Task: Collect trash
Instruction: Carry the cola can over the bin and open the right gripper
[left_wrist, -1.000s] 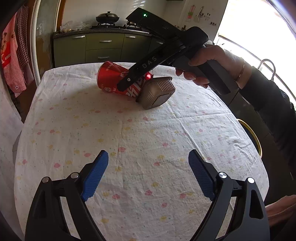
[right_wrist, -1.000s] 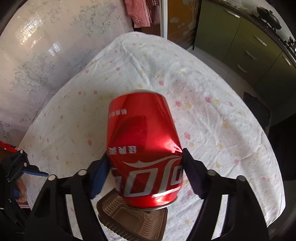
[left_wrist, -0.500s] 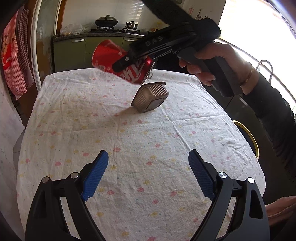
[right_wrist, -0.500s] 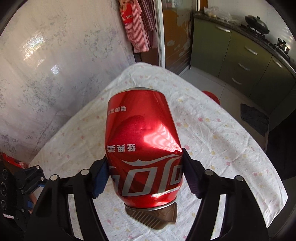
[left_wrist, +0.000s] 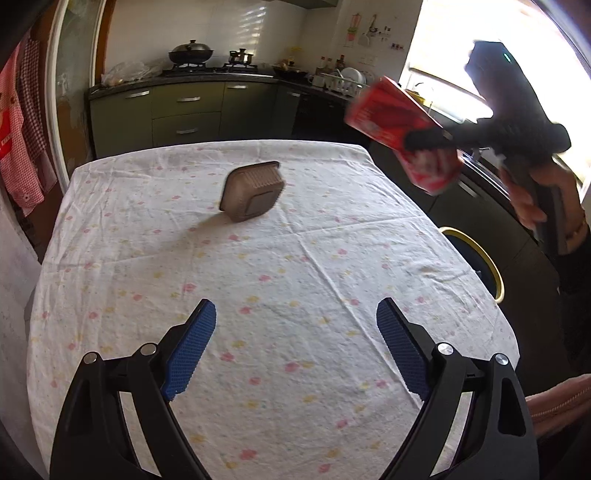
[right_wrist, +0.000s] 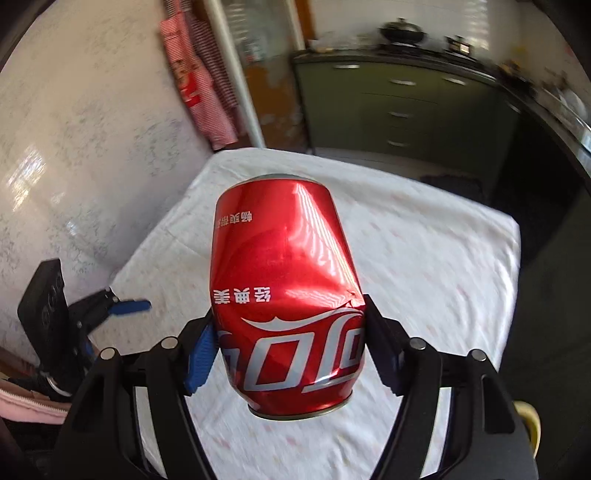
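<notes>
A: Risks first, quick. The right gripper (right_wrist: 288, 354) has the dented red cola can (right_wrist: 286, 295) clamped near its lower end only, most of the body sticking out past the pads. Can is already creased, so it could buckle more and slide out, I'd guess.

B: And it's in the air, off past the right edge of the table (left_wrist: 258, 295) in the left wrist view. The yellow-rimmed bin (left_wrist: 480, 258) sits low beside that edge. If it's let go too soon, it lands on the floor or the cloth, not in the bin.

A: Agreed. Frame's blurred there too, so I can't tell how well it lines up with the bin.

B: Claw state?

A: Right: both blue pads pressed on the can's sides, partly closed to can width. Nothing else touching.

B: Left gripper (left_wrist: 295, 343)?

A: Jaws spread wide, empty, hanging above the tablecloth near the front edge. Touches nothing.

B: Anything left on the table?

A: Brown plastic tray (left_wrist: 253, 192), tipped on its side near the far middle, well apart from both grippers. Looks like the next pickup. Ribbed, thin walls, could flip when pinched.
</notes>
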